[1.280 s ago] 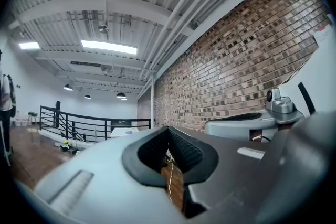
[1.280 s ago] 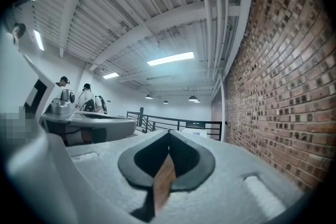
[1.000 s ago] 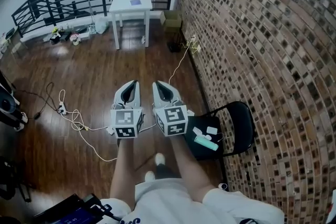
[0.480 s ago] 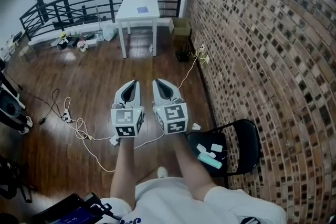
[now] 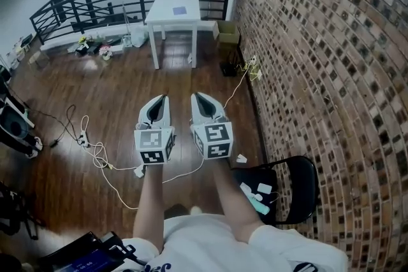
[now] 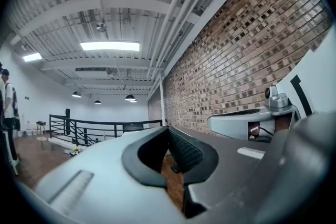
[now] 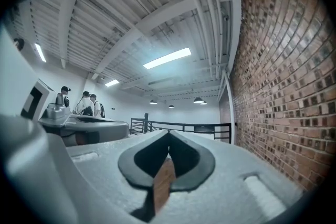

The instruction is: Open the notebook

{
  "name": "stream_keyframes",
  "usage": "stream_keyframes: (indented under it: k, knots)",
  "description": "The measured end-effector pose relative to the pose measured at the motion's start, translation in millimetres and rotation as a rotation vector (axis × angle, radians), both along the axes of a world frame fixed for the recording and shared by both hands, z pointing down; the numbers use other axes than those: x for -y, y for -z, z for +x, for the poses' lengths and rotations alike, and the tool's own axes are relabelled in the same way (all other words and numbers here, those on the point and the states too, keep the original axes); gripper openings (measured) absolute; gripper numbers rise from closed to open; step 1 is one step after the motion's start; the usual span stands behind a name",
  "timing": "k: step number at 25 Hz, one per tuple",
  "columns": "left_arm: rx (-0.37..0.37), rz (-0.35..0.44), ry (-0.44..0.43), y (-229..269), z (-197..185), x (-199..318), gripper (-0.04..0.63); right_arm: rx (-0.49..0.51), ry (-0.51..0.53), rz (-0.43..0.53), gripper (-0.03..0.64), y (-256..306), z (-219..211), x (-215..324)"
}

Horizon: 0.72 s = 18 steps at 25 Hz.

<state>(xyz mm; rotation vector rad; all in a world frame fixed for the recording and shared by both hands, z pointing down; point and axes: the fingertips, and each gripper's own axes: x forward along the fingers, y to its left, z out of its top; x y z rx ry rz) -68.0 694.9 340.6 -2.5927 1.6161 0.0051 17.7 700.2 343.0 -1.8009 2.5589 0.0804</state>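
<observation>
Grippers sit side by side at the centre of the head view, held out level above the wood floor (image 5: 115,86). On my left gripper (image 5: 164,98) the jaws are closed tip to tip with nothing between them. My right gripper (image 5: 196,96) is likewise closed and empty. The notebook (image 5: 180,9), only a small bluish flat patch from here, lies on the white table (image 5: 162,16) at the upper middle of the frame, well apart from both grippers. A brick wall (image 5: 319,73) fills the right side, and a black chair (image 5: 305,183) stands at lower right.
</observation>
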Motion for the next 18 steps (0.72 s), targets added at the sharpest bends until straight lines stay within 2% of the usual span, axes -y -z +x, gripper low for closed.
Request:
stream_keyframes:
  k: [6, 9, 12, 18]
  knots:
    - [0.001, -0.022, 0.029, -15.2, -6.1, 24.2, 0.018, -0.002, 0.007, -0.027, -0.014, -13.6, 3.6, 26.1]
    - [-0.03, -0.024, 0.045, -17.2, -16.7, 45.6, 0.025, -0.017, -0.005, -0.04, -0.014, -19.7, 3.9, 46.8]
    - [-0.069, -0.039, 0.038, -18.6, -26.9, 73.2, 0.018, -0.016, -0.028, -0.044, -0.014, -22.4, 4.2, 75.1]
    - [-0.072, -0.061, 0.018, -20.9, -43.7, 141.0, 0.017, -0.017, -0.061, -0.05, -0.014, -21.2, -7.1, 141.6]
